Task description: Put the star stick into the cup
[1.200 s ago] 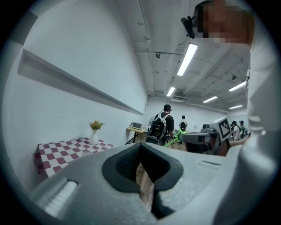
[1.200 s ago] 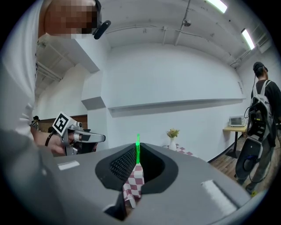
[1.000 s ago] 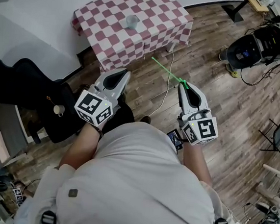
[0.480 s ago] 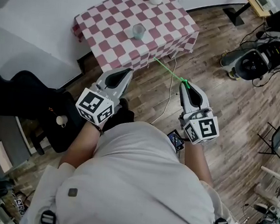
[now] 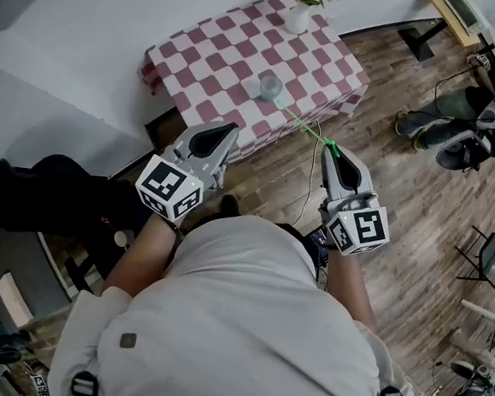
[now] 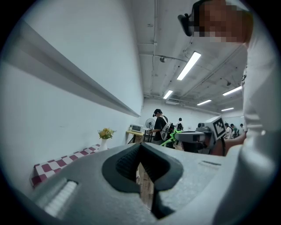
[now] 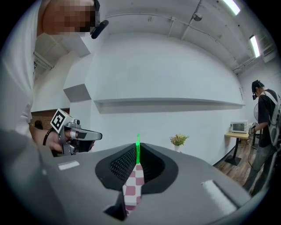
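In the head view a thin green star stick point(image 5: 306, 129) sticks out ahead of my right gripper point(image 5: 329, 148), which is shut on its near end. Its far tip reaches toward a small clear cup point(image 5: 270, 87), which stands near the front edge of the red-and-white checkered table point(image 5: 218, 51). In the right gripper view the star stick point(image 7: 137, 145) rises between the jaws of the right gripper point(image 7: 137, 160), with checkered cloth seen through the slit below. My left gripper point(image 5: 229, 132) is held level beside it, shut and holding nothing, short of the table; its jaws meet in the left gripper view point(image 6: 142, 169).
A white vase of yellow flowers point(image 5: 299, 17) stands at the table's far edge. A black chair point(image 5: 48, 191) is at the left, a white cable point(image 5: 310, 181) crosses the wood floor, and dark equipment point(image 5: 462, 144) lies at the right. Other people point(image 6: 159, 127) stand far off.
The table and cup have come nearer in the head view as the person walks toward them. Both grippers keep the same pose, and the stick's tip now almost reaches the cup.
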### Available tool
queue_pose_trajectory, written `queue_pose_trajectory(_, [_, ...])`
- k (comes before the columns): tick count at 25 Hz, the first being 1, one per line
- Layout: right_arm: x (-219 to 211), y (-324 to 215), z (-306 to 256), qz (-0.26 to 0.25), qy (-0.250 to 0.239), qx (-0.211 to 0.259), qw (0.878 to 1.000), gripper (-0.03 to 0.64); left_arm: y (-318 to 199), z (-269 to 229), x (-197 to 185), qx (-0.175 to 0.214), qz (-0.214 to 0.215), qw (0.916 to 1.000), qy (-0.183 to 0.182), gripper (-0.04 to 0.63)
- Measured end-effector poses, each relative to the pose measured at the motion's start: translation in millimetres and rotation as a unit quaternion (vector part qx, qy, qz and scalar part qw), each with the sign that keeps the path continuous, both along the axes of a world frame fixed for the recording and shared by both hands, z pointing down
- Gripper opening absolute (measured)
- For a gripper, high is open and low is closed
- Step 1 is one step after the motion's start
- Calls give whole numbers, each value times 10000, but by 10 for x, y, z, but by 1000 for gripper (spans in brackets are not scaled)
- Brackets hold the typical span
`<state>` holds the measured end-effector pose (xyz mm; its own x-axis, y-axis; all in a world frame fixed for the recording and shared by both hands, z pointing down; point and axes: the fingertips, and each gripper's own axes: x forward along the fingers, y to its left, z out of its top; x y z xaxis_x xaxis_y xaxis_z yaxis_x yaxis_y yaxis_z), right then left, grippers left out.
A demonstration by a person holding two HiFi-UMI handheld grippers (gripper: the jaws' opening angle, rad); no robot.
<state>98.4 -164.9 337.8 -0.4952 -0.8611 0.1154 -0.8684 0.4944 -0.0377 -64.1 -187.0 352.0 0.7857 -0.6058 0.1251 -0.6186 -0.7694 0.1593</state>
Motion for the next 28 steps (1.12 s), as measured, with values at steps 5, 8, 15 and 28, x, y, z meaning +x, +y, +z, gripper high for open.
queue_pose_trajectory(5, [-195, -184, 36, 26, 19, -49, 10000, 26, -194, 33, -193, -30, 22, 10000, 24, 5])
queue_pose_trajectory(8, [-229, -267, 85, 27, 16, -124, 9999, 27, -272, 47, -232, -39, -16, 10000, 66, 5])
queue_pose_trajectory(15, [-156, -509, 203, -60, -81, -190, 9998, 28, -390, 90, -168, -76, -13, 10000, -21, 5])
queue_pose_trajectory(28, [1, -1199, 378, -552, 17, -453, 9974, 28, -879, 246, 12, -321, -429, 9985, -105, 5])
